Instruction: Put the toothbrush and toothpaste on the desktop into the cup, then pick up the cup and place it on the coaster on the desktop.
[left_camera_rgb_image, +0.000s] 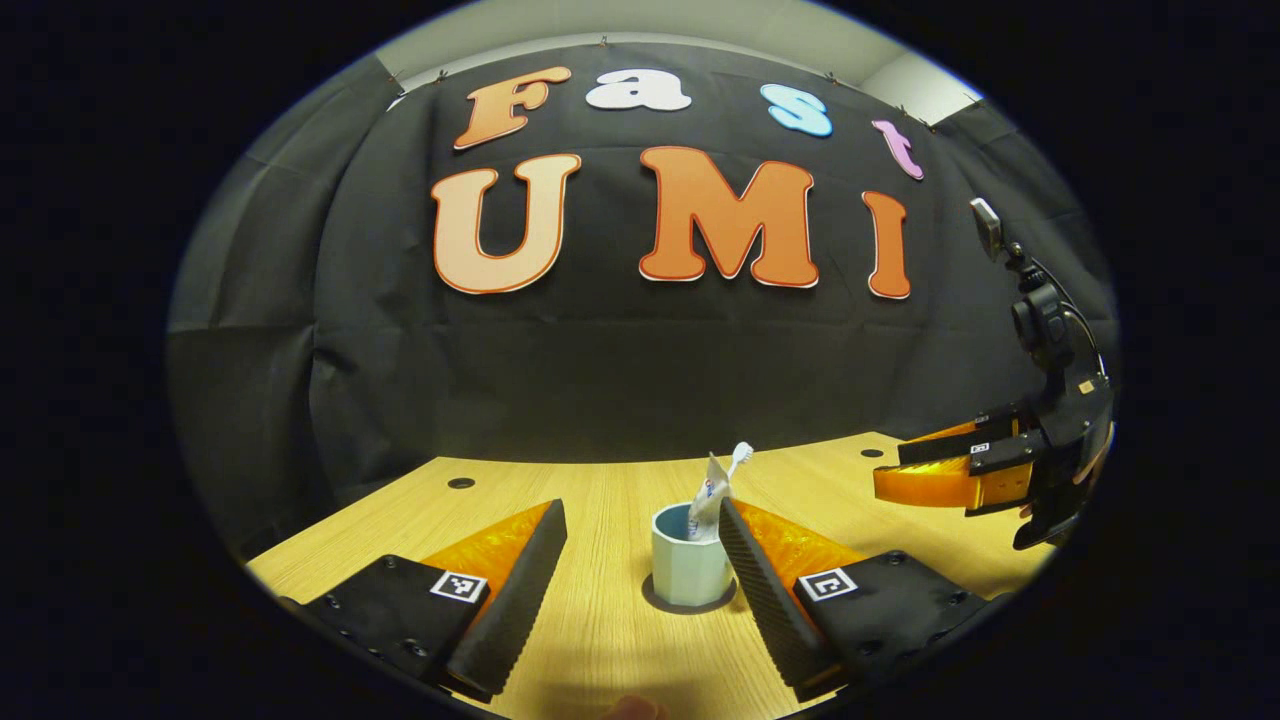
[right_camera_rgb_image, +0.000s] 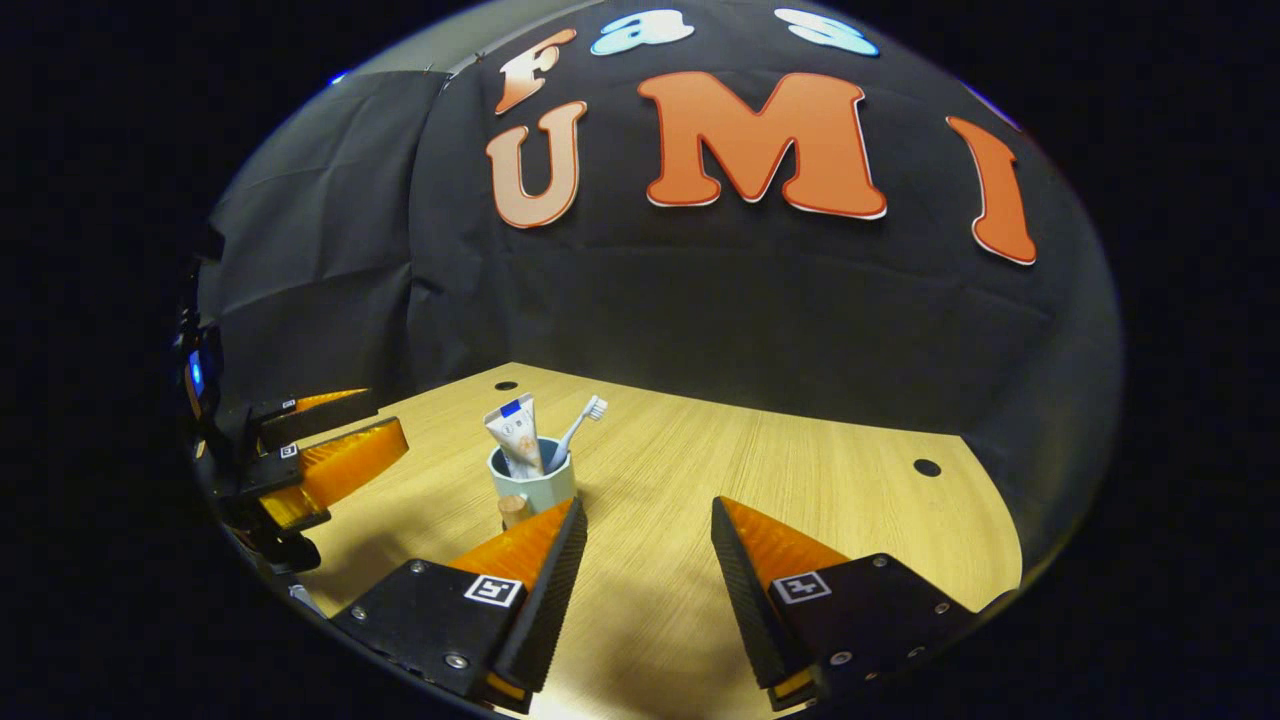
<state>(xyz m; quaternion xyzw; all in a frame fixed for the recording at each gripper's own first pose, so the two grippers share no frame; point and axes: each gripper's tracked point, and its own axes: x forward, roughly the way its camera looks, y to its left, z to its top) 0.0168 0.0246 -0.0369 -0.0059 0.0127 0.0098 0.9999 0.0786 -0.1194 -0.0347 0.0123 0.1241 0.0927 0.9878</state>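
Your left gripper (left_camera_rgb_image: 642, 560) holds its fingers wide with nothing between them, and the cup (left_camera_rgb_image: 690, 565) with the toothbrush (left_camera_rgb_image: 738, 458) and toothpaste (left_camera_rgb_image: 708, 495) stands upright on the coaster (left_camera_rgb_image: 660, 601), just ahead, near the right finger.

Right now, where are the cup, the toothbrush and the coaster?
cup (left_camera_rgb_image: 688, 572): left gripper view, middle of its outer wall.
toothbrush (right_camera_rgb_image: 594, 407): right gripper view, its bristle head above the rim.
coaster (left_camera_rgb_image: 652, 598): left gripper view, dark edge showing under the cup's base.
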